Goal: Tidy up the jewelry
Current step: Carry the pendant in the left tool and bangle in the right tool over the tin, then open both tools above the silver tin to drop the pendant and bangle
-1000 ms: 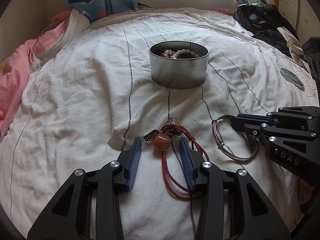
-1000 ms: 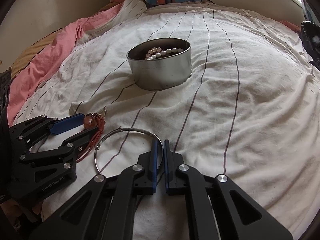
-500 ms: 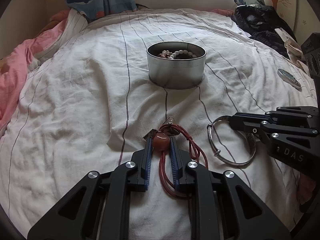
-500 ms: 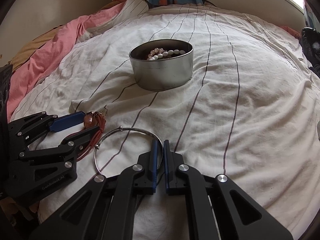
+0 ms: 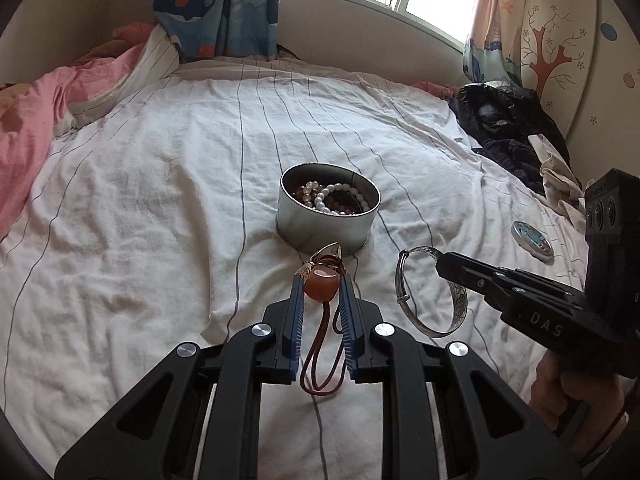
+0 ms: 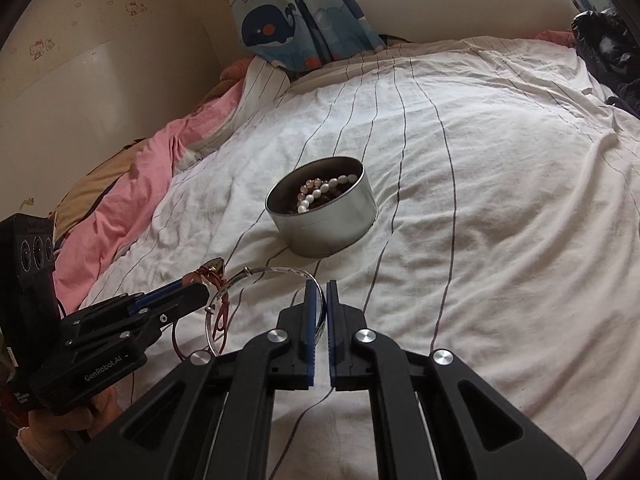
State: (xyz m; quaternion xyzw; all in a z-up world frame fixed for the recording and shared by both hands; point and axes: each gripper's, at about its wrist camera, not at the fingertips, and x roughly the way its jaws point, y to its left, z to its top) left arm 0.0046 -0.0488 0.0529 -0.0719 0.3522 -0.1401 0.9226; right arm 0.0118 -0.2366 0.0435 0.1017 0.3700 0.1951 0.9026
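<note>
On the striped white bed sheet (image 5: 160,208), a round metal tin (image 5: 328,216) sits upright near the middle, open-topped, already holding pearl and bead strands (image 5: 340,196); it looks to be the collecting container, which explains why both tools point toward it. Left hand-held gripper (image 5: 322,284): blue pads pressed against an orange-brown bead (image 5: 319,285), pinching it from both sides. Bead hangs on a red cord necklace (image 5: 320,356), whose loops trail down between the fingers; the grip on the bead, the only rigid part, probably gives better control than thin cord would. Metal charms (image 5: 326,254) stick out ahead of the bead, just short of the tin wall. Right hand-held gripper (image 6: 320,292): pads nearly together, clamped on the band of a silver bangle (image 6: 264,276); the edge-on hold leaves most of the ring free to the left. Bangle appears lifted clear of the sheet, tilted, close beside the left tool; contact between them cannot be told. Both pieces are near the tin, neither over its rim. Judgement: carry phase, drop into tin not yet done. Risk: cord loops catching on the rim. Small patterned disc (image 5: 534,238) lies apart at right.
</note>
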